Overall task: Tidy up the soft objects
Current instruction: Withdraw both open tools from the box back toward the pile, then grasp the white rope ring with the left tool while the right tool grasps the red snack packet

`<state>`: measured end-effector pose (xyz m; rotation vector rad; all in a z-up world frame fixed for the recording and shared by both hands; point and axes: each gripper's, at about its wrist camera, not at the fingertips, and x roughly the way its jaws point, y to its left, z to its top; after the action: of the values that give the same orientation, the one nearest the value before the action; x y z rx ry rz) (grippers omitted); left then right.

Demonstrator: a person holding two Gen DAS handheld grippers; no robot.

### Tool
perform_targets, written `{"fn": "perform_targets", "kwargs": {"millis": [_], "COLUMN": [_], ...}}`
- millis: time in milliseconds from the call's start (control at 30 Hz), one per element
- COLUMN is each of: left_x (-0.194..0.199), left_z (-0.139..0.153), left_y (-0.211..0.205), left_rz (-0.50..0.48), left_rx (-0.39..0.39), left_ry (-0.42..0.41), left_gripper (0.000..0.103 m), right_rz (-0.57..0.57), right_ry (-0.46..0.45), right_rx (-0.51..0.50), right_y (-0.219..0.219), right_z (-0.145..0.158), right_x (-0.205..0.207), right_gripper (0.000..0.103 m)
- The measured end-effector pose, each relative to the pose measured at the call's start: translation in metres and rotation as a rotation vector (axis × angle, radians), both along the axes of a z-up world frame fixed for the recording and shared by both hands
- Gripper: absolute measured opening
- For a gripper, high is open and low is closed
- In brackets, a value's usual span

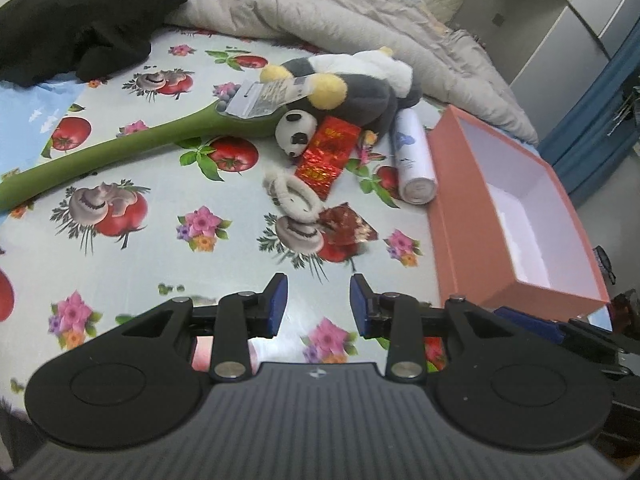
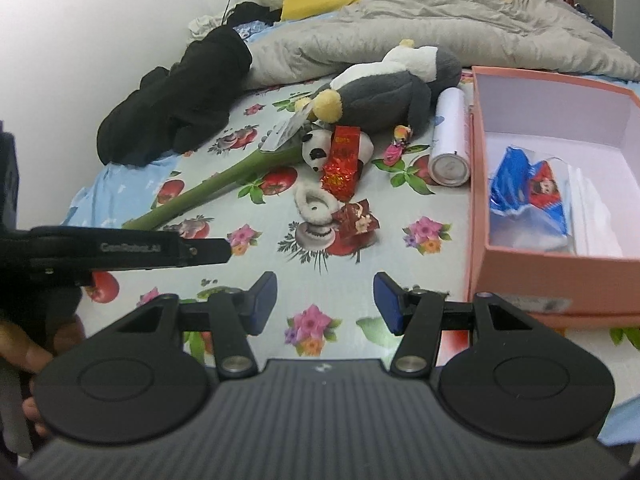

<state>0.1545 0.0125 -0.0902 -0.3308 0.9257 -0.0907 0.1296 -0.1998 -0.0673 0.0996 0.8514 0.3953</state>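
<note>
A grey and white stuffed toy (image 1: 360,84) is lying on the flowered sheet (image 1: 140,280) well ahead of the left gripper (image 1: 318,306), with a small panda toy (image 1: 296,130) tucked against its near side and a paper tag (image 1: 260,98) lying over its yellow foot. A green stem (image 1: 120,148) is running from under the tag out to the gripper's left. Nearer the gripper, a red packet (image 1: 326,156) is leaning on the panda, a fluffy hair tie (image 1: 294,198) is lying just ahead of the jaws, and a crumpled dark red wrapper (image 1: 348,226) is touching the tie. A white can (image 1: 414,160) is lying on its side between the toys and the pink box (image 1: 460,240), which is sitting open to the gripper's right. A black garment (image 1: 88,20) is bunched far to the left, beside a grey quilt (image 1: 340,12).

The left gripper is hovering with its jaws partly apart and nothing between them. The right gripper (image 2: 326,304) is hanging likewise, jaws about half apart and holding nothing, with the same box (image 2: 520,276) just to its right; a blue wrapper (image 2: 528,188) is lying inside it. A hand (image 2: 36,352) is showing at the left edge
</note>
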Motion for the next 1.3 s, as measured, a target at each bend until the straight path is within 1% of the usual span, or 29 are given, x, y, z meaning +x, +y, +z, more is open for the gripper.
{"fn": "perform_targets", "kwargs": {"millis": [400,467,533,733,800,1033,1300], "left_x": [0.089,0.101,0.114,0.149,0.159,0.186,0.199], "left_z": [-0.048,-0.056,-0.062,-0.079,-0.084,-0.096,-0.110], "left_y": [0.011,0.011,0.012,0.013,0.013,0.010,0.003], "left_rz": [0.004,0.003,-0.001,-0.018,-0.029,-0.055,-0.087], "left_rx": [0.034,0.038,0.047,0.074,0.084,0.111,0.139], "left_ry": [0.075,0.086,0.091,0.096,0.098,0.092,0.094], "left_gripper": [0.040,0.044,0.046,0.047,0.048,0.048,0.048], "right_rz": [0.047,0.049,0.048,0.042,0.045,0.054,0.082], "right_ry": [0.056,0.066,0.073,0.079,0.084,0.099,0.128], "right_rx": [-0.056,-0.064,-0.072,-0.094,-0.102,-0.113,-0.109], "right_y": [0.021,0.024,0.026,0.033,0.036,0.041,0.044], "right_z": [-0.039,-0.046,-0.053,-0.070,-0.076,-0.092,-0.105], "right_x": [0.071,0.082,0.093,0.125,0.133,0.150,0.160], "right_gripper": [0.056,0.056,0.056,0.055,0.053,0.052,0.043]}}
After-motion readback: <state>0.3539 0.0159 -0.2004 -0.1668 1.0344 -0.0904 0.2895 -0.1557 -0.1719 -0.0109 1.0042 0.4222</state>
